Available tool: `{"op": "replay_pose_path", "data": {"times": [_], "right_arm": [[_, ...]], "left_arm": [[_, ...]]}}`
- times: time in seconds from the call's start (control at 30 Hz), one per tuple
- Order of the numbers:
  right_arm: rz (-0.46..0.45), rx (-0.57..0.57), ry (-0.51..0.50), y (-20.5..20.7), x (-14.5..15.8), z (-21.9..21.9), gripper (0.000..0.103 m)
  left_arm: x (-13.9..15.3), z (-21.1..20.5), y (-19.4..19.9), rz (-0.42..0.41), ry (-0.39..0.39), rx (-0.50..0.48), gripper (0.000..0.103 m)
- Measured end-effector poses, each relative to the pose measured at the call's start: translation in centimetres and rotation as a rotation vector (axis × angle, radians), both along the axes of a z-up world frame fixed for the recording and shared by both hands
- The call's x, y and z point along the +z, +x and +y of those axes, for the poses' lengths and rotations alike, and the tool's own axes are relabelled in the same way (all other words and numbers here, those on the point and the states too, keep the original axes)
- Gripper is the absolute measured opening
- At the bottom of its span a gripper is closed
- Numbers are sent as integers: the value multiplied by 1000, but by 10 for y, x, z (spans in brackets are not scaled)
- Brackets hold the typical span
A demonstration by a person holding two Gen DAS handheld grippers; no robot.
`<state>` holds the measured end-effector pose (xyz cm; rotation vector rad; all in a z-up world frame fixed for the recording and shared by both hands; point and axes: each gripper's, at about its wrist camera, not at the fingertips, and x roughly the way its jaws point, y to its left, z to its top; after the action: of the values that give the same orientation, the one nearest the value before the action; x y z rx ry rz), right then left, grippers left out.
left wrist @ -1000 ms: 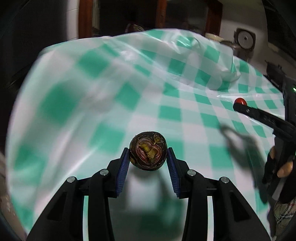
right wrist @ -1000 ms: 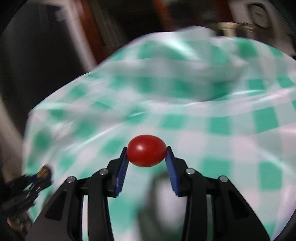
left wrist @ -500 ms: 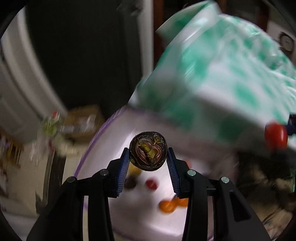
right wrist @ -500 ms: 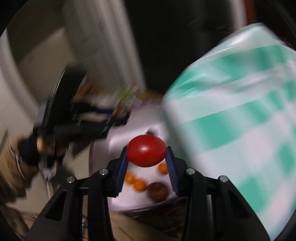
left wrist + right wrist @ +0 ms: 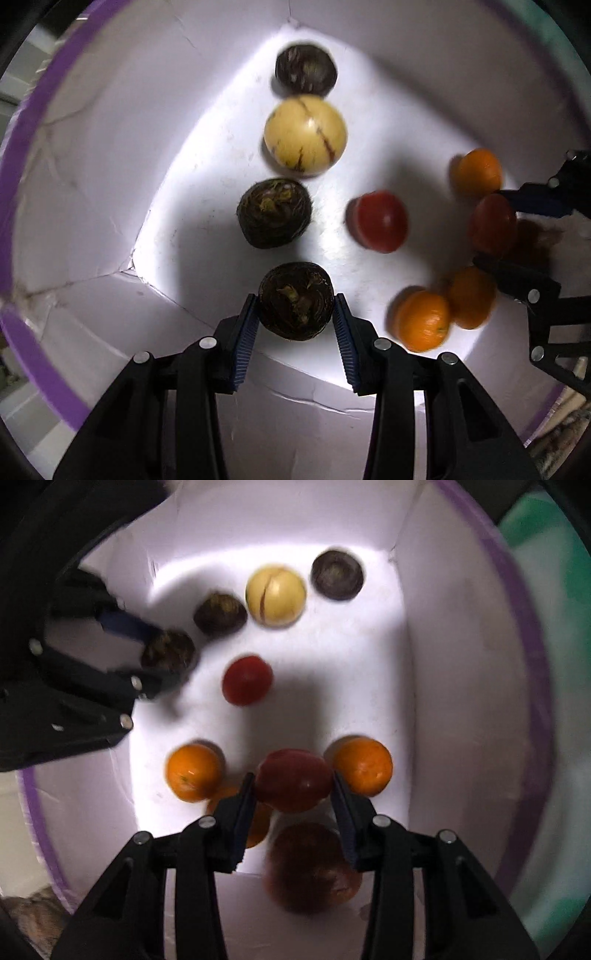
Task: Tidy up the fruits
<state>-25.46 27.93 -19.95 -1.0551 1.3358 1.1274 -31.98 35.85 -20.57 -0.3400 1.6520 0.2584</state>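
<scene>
I've got both grippers down inside the white box [image 5: 92, 155]: my left gripper [image 5: 295, 314] pinches a dark brown fruit [image 5: 295, 305], my right gripper [image 5: 293, 794] squeezes a red tomato [image 5: 293, 779] above the oranges [image 5: 364, 766].

The box [image 5: 92, 110] is showing white walls under a purple rim; the far round fruit [image 5: 305, 139] is glowing pale yellow with brown streaks; three dark brown fruits [image 5: 274, 213] are sitting around it; the tomatoes [image 5: 380, 221] are shining red; the small citrus [image 5: 194, 772] are gleaming orange; the gripper pads [image 5: 245, 338] are showing blue on black fingers; a cloth [image 5: 546, 546] at the right is showing green.
</scene>
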Motion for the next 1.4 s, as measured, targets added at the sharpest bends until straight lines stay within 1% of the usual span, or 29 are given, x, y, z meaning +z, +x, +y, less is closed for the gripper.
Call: {"op": "replay_pose_path", "data": {"times": [0.03,0.1,0.17,0.23,0.27,0.33,0.37,0.4,0.43,0.5,0.53,0.57,0.63,0.7,0.77,0.8,0.83,0.87,0.93,0.97,1.0,1.03,1.1,1.17,1.23,1.3,1.33,1.37,1.4], "right_arm": [[-3,13,-11,-2,-4,1,42],[-11,25,-12,-5,-7,0,42],[-7,23,-14,-7,-8,0,42],[-21,29,-10,-9,-9,-1,43],[-21,25,-6,-9,-8,-3,44],[-14,16,14,-11,-6,-3,54],[-18,12,29,-11,-3,-4,62],[-23,10,39,-11,0,-1,66],[-25,8,48,-11,2,2,68],[-11,-13,69,-10,9,0,70],[-3,-27,81,-9,14,-2,70],[3,-37,96,-9,20,-4,71],[-6,-38,146,-14,38,-12,76],[-57,-15,192,-23,62,-22,78],[-86,5,252,-31,90,-33,81],[-106,8,294,-34,106,-40,83],[-118,1,337,-36,123,-46,84],[-122,-10,367,-35,134,-51,87],[-121,-58,455,-29,164,-68,93],[-122,-96,506,-27,180,-77,97],[-121,-119,530,-24,187,-76,101],[-115,-159,562,-20,199,-79,102],[-80,-251,605,-13,210,-89,102],[-44,-343,615,-10,216,-98,102],[1,-438,606,-4,215,-103,102],[6,-476,597,-2,201,-103,102],[-11,-484,580,-2,194,-101,102],[-30,-488,557,-2,188,-99,102],[-52,-491,520,-1,177,-96,102]], "left_arm": [[1,-1,2,4,-6,-4,39],[0,-3,3,20,23,-24,39],[-2,-3,2,32,32,-28,39],[-1,-4,1,22,24,-23,39],[0,-3,-1,14,25,-17,39],[2,-1,-3,0,27,-1,40],[3,0,-4,-6,26,6,40],[5,1,-4,-17,25,16,40],[7,2,-5,-31,25,24,42],[12,6,-8,-66,22,51,52],[17,10,-9,-96,18,65,61],[24,12,-12,-150,8,82,68],[38,17,-22,-226,4,100,68],[66,15,-34,-320,43,121,72],[109,13,-52,-459,101,167,85],[126,9,-56,-507,119,183,88],[155,7,-69,-592,158,209,89],[177,4,-74,-644,192,222,89],[226,-12,-75,-764,284,240,89],[252,-18,-85,-838,344,240,93],[271,-27,-94,-885,382,236,93],[287,-31,-98,-926,411,227,99],[316,-41,-105,-984,438,199,99],[328,-52,-100,-991,432,190,99],[324,-60,-100,-968,403,214,99],[300,-58,-93,-907,339,293,99],[280,-52,-87,-862,317,336,99],[253,-42,-80,-786,294,394,99],[238,-35,-77,-734,280,439,99]]}}
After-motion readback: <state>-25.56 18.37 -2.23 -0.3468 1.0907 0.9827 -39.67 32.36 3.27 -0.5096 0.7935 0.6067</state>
